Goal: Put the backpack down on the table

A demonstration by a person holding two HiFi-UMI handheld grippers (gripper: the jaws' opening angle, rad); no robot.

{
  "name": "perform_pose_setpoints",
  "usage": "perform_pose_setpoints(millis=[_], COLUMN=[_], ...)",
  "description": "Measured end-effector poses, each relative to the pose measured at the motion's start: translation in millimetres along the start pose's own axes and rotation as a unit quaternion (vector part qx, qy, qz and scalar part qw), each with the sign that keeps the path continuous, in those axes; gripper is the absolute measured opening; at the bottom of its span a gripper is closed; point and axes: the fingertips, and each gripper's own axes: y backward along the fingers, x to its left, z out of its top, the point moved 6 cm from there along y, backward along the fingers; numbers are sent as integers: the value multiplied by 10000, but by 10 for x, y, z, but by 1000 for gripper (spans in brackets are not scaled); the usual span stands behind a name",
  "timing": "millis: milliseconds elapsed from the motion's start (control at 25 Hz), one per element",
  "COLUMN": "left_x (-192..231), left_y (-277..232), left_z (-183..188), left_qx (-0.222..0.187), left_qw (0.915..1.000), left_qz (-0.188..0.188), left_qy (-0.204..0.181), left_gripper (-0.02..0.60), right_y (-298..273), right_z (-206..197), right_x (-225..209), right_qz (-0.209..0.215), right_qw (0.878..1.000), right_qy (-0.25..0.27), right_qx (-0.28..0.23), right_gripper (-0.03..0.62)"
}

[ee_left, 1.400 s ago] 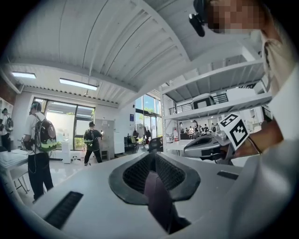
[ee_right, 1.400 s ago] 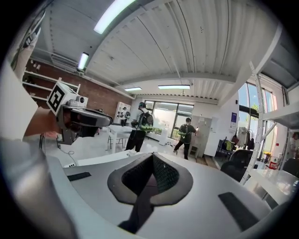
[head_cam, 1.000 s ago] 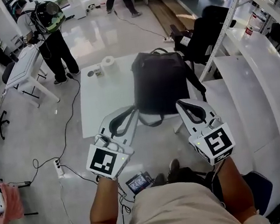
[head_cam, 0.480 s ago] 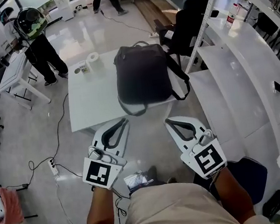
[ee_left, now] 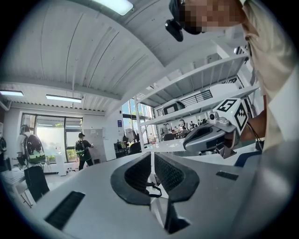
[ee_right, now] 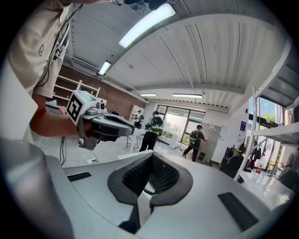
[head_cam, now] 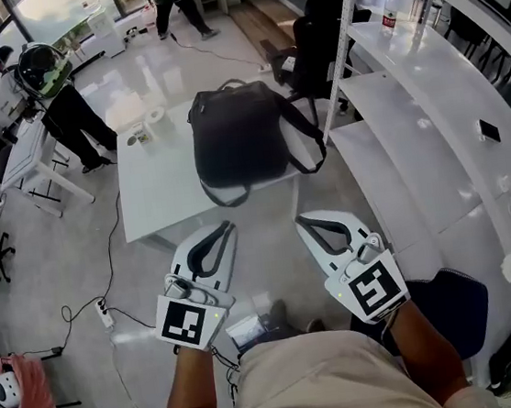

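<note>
**Entry: backpack set down, both tools withdrawn**

Item: backpack [head_cam: 236, 136], black, soft-bodied. Location: lying flat on the white bench [head_cam: 158, 197], toward its right half and far side. One shoulder strap [head_cam: 308, 141] hangs off the bench's right edge; a second loop [head_cam: 227, 195] droops over the near edge. Nothing is holding it.

Tools: left hand-held gripper [head_cam: 225, 228] and right hand-held gripper [head_cam: 302, 221], side by side in front of the person, over bare floor. Each one's own view shows the ribbed pads closed together with nothing between them.

Change noted: a second ago the tips of both tools stood right at the near edge of the backpack, by the hanging loop. Half a second ago they were already clear of the bench. Now they are well apart from it, with a wide strip of floor between the jaw tips and the bench edge. The backpack keeps the same pose on the bench throughout.

Reading: the deposit looks complete — the bag rests on its own and the tools are retreating empty. The body sits wholly on the top and only straps overhang, so a slide seems unlikely.

Also on the bench: a paper roll [head_cam: 154, 116] and a small object [head_cam: 137, 134] at the far left corner, well apart from the backpack.

Surroundings: white shelving [head_cam: 392, 108] to the right, a dark chair [head_cam: 313, 34] beyond the bench, and other people standing farther off.
</note>
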Motion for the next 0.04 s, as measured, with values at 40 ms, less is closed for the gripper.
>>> perform_pose_setpoints(millis=[40], left_x=[-56], left_y=[20], left_z=[18], left_qx=[5], left_qw=[10000], left_qz=[13], left_qy=[-8], left_gripper=[31], right_y=[63], right_z=[-6], right_x=[6], right_qz=[-5], right_qw=[10000], right_qy=[-13], right_qx=[-14], right_gripper=[23])
